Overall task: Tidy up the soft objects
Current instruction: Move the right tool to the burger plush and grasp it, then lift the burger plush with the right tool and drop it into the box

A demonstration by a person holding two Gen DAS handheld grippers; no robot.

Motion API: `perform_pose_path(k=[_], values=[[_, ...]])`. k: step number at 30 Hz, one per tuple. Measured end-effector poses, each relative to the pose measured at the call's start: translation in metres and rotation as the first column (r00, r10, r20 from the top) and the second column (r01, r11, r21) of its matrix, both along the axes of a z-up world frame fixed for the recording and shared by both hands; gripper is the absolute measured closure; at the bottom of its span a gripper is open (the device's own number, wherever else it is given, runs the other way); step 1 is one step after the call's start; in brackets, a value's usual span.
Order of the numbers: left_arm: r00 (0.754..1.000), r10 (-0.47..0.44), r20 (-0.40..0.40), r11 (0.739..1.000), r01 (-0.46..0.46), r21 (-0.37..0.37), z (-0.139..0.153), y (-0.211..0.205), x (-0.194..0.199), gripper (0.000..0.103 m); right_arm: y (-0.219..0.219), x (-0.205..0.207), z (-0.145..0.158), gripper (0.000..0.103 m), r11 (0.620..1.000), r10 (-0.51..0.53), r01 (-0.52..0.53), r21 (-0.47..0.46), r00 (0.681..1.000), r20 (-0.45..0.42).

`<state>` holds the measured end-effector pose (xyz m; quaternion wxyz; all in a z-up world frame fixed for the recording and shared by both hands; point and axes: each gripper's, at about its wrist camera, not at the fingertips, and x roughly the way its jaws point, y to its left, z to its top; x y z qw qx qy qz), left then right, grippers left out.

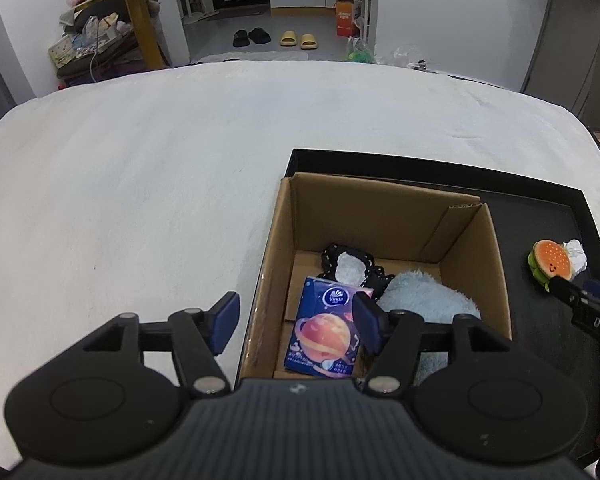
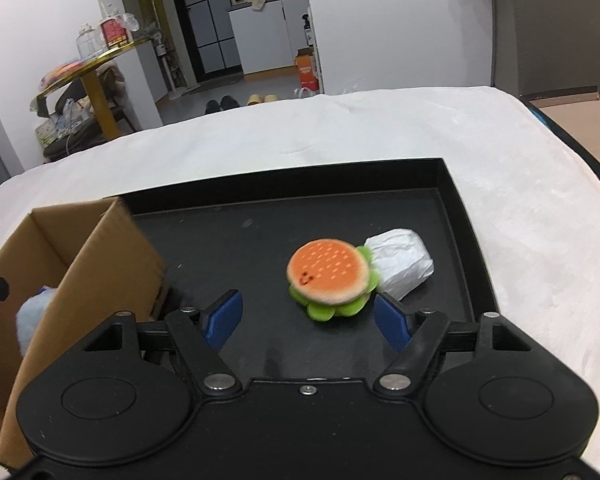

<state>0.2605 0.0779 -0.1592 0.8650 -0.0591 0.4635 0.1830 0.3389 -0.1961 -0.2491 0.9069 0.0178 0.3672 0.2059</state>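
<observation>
One cardboard box stands on one black tray and holds three soft things: a blue tissue pack marked "Vinda", a pale blue plush and a black-edged knitted piece, perhaps a pouch. At three o'clock from the box, one burger plush touches one white wrapped packet. The left gripper gapes empty above the box's near corner. The right gripper, lettered "DAS", gapes empty at six o'clock from the burger.
</observation>
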Motion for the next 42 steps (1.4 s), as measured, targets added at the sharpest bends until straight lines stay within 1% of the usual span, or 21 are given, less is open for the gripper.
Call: perform_pose_path(k=[5,10,12,15,17,18,20,22,25,27,30,32,42], values=[[1.0,-0.006,0.001,1.0,0.006,0.001,0.001,-0.002,0.0,0.042,-0.003,0.012,0.0,0.034,1.0,0.001,-0.001,0.01,1.0,0.02],[1.0,0.001,-0.002,1.0,-0.001,0.005,0.001,0.002,0.001,0.042,-0.001,0.029,-0.002,0.034,1.0,0.021,-0.021,-0.022,0.999,0.035],[1.0,0.006,-0.004,1.0,-0.006,0.006,0.001,0.003,0.001,0.042,0.001,0.034,-0.006,0.034,0.998,0.036,-0.034,-0.043,0.999,0.031],[1.0,0.009,-0.009,1.0,-0.009,0.004,0.0,0.004,0.0,0.042,0.01,0.031,-0.008,0.035,0.993,0.072,-0.067,-0.098,0.996,0.053],[1.0,0.009,-0.009,1.0,-0.009,-0.001,-0.001,0.004,-0.001,0.042,0.018,0.028,-0.009,0.053,0.987,0.102,-0.095,-0.131,0.994,0.048],[1.0,0.009,-0.007,1.0,-0.009,-0.004,0.0,0.005,-0.002,0.042,0.021,0.026,-0.01,0.065,0.984,0.115,-0.108,-0.145,0.993,0.039],[1.0,0.01,-0.005,1.0,-0.01,-0.01,0.0,0.006,-0.003,0.042,0.026,0.024,-0.011,0.068,0.98,0.116,-0.114,-0.161,0.993,0.003],[1.0,0.012,-0.004,1.0,-0.012,-0.015,-0.001,0.008,-0.003,0.042,0.026,0.018,-0.009,0.072,0.979,0.117,-0.114,-0.171,0.993,0.012],[1.0,0.015,-0.01,1.0,-0.015,-0.021,-0.002,0.011,-0.005,0.042,0.023,0.011,-0.003,0.075,0.981,0.097,-0.097,-0.169,0.995,-0.009],[1.0,0.012,-0.008,1.0,-0.012,-0.023,-0.002,0.012,-0.006,0.042,0.021,0.005,0.0,0.076,0.982,0.075,-0.078,-0.171,0.997,-0.024],[1.0,0.01,-0.002,1.0,-0.01,-0.02,-0.001,0.012,-0.01,0.042,0.019,-0.004,0.005,0.077,0.984,0.072,-0.077,-0.163,0.997,-0.036],[1.0,0.015,0.003,1.0,-0.015,-0.025,-0.001,0.013,-0.013,0.042,0.017,-0.011,0.008,0.08,0.985,0.066,-0.071,-0.155,0.997,-0.037],[1.0,0.024,0.015,0.999,-0.023,-0.03,0.001,0.014,-0.028,0.042,0.018,-0.027,0.028,0.082,0.99,0.07,-0.071,-0.121,0.997,-0.016]])
